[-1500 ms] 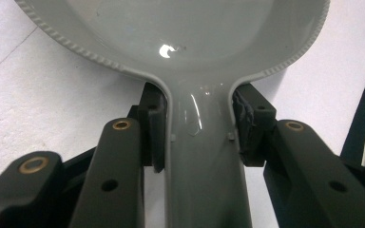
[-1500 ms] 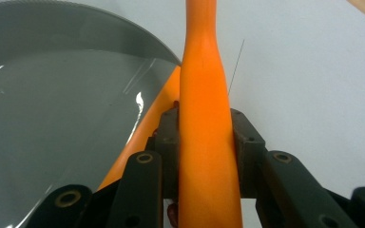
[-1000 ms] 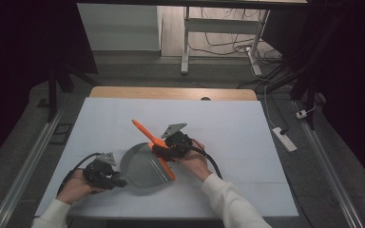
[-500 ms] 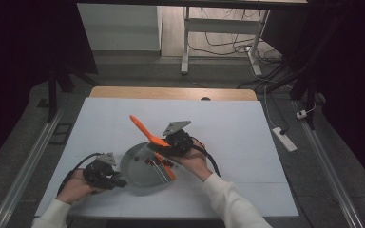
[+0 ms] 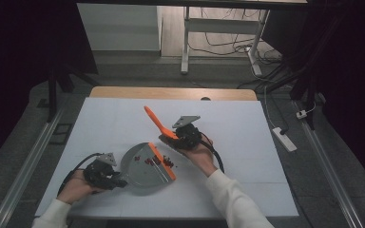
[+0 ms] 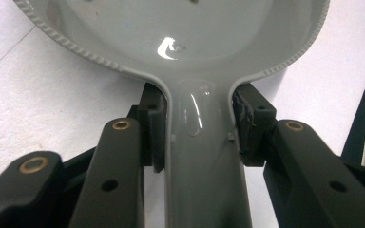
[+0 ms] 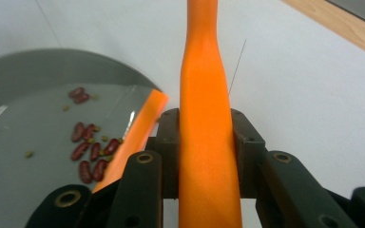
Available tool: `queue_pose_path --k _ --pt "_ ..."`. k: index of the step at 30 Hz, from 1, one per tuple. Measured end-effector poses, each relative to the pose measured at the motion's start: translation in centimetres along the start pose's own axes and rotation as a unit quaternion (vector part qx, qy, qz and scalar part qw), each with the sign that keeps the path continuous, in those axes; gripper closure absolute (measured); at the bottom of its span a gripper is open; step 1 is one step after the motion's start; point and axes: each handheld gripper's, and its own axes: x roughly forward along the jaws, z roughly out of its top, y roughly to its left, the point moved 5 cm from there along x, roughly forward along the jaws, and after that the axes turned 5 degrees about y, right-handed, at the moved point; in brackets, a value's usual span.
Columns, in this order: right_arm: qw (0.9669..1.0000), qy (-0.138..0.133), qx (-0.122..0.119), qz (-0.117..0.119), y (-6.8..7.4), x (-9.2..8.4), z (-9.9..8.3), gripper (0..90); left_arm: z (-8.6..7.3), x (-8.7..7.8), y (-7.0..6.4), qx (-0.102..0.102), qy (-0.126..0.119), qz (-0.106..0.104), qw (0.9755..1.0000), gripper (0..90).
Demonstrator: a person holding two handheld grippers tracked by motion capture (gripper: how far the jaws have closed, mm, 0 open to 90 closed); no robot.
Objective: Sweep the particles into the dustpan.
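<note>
R gripper (image 7: 204,142) clamps orange brush handle (image 7: 204,95).

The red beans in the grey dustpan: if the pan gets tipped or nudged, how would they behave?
The beans are small, rounded and lie loose, so they would probably roll or slide. The dustpan looks glossy, likely giving little grip. The orange brush lies along the pan's open edge, so it may block them there.

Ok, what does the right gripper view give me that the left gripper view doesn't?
Right gripper view: the orange brush handle clamped between its jaws, the brush's orange edge, and red beans lying in the pan. Left gripper view: the dustpan's grey handle gripped between the pads. Both share the grey dustpan pan and the white table.
</note>
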Motion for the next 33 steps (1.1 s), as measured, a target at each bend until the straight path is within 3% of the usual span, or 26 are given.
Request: queue_pose_path --k 8,14,19,23,26,29,33 --pt "0.9997 0.022 -0.01 0.004 0.6 1.9 -0.1 70.4 0.0 0.0 0.0 0.0 -0.001 0.0 1.0 61.9" --pt "0.9988 0.031 -0.037 0.01 1.9 2.2 0.1 70.4 0.0 0.0 0.0 0.0 -0.001 0.0 1.0 61.9" --pt "0.9983 0.024 -0.034 0.039 3.2 2.1 0.3 70.4 0.0 0.0 0.0 0.001 -0.001 0.0 1.0 61.9" --pt "0.9959 0.008 -0.029 0.085 4.3 1.5 0.7 70.4 0.0 0.0 0.0 0.001 -0.001 0.001 1.0 61.9" --pt "0.9965 -0.008 -0.042 0.071 4.2 0.7 1.2 70.4 0.0 0.0 0.0 0.001 -0.001 0.001 1.0 61.9" --pt "0.9979 -0.028 -0.023 0.054 3.0 -0.6 1.3 70.4 0.0 0.0 0.0 0.001 -0.001 0.0 1.0 61.9" --pt "0.9991 -0.033 0.004 0.026 1.2 -2.2 0.6 70.4 -0.1 0.0 0.0 0.001 -0.001 0.0 1.0 61.9"
